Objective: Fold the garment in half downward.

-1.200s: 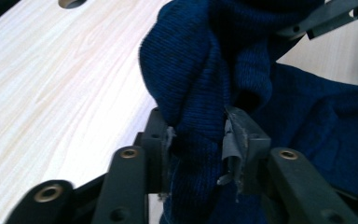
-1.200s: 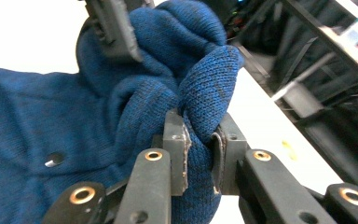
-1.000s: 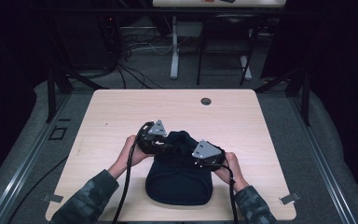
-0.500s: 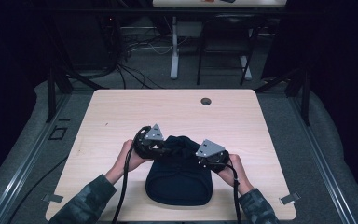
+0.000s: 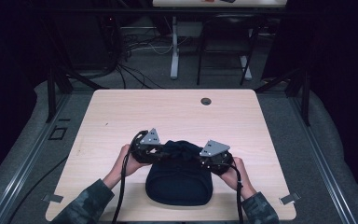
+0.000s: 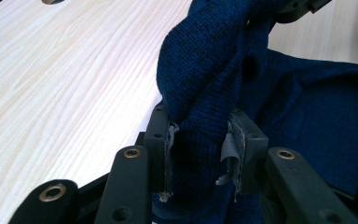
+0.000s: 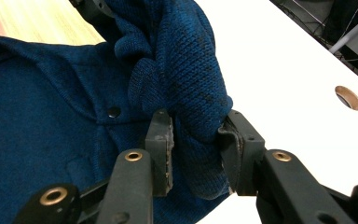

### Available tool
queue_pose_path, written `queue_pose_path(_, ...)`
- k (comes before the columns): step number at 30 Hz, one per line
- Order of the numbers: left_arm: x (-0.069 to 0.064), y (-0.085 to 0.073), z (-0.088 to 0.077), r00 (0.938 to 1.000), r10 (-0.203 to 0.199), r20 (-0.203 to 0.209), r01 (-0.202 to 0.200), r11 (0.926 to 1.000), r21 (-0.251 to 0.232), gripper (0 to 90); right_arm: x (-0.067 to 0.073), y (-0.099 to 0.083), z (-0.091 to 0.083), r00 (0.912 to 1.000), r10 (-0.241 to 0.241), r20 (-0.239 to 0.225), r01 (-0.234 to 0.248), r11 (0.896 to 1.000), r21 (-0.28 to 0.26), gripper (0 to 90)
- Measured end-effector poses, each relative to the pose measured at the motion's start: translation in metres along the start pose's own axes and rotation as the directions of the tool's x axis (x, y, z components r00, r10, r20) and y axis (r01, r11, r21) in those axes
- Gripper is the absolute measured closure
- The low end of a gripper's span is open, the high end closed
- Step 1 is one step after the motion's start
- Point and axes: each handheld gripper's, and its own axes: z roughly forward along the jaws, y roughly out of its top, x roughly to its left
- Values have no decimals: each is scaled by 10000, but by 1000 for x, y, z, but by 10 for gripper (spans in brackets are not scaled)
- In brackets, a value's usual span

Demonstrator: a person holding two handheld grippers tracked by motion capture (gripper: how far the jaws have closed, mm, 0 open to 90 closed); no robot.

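Wooden counter (image 5: 121,112), pale grain, a round hole (image 5: 206,101) near its far edge. Dark blue knit sweater (image 5: 179,184) folded in a bundle at the near middle of the counter, between both hands. Left gripper (image 6: 200,144): jaws have just been opening a little, bunched knit between them, pads touching the fabric. Right gripper (image 7: 196,140): jaws likewise just been opening, a thick fold of the sweater lying between them, pads in contact.

A pale wooden table (image 5: 121,116) stands on grey carpet (image 5: 42,107). Beyond it the room is dark, with cables (image 5: 135,46) trailing around white desk legs (image 5: 174,46).
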Motion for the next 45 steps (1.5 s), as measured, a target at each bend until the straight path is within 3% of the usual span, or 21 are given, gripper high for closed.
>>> queue_pose_path(13, -14, -13, 1, 9995, 109, 307, -111, 9999, 76, 614, 12, -15, -6, 9993, 163, -328, -151, 9992, 360, 643)
queue_pose_path(22, -22, -28, 5, 9971, -61, 753, 47, 9998, 191, 594, 25, -25, -6, 9987, 56, -498, -21, 9975, 700, 637)
queue_pose_path(29, -27, -40, -2, 9928, -376, 1139, 340, 9989, 334, 549, 32, -31, -12, 9981, -57, -621, 109, 9964, 836, 620)
queue_pose_path(33, -31, -49, -11, 9886, -609, 1375, 573, 9979, 304, 539, 36, -36, -18, 9975, 123, -691, -67, 9967, 808, 609)
queue_pose_path(38, -30, -56, -24, 9883, -834, 1280, 813, 9965, 216, 503, 36, -44, -32, 9969, 431, -658, -375, 9959, 829, 610)
queue_pose_path(41, -29, -57, -32, 9853, -1022, 1367, 1019, 9948, 89, 461, 31, -48, -40, 9946, 835, -614, -800, 9951, 573, 604)
queue_pose_path(45, -32, -53, -40, 9862, -915, 1378, 925, 9957, -11, 399, 24, -44, -41, 9912, 1191, -577, -1182, 9928, 187, 586)
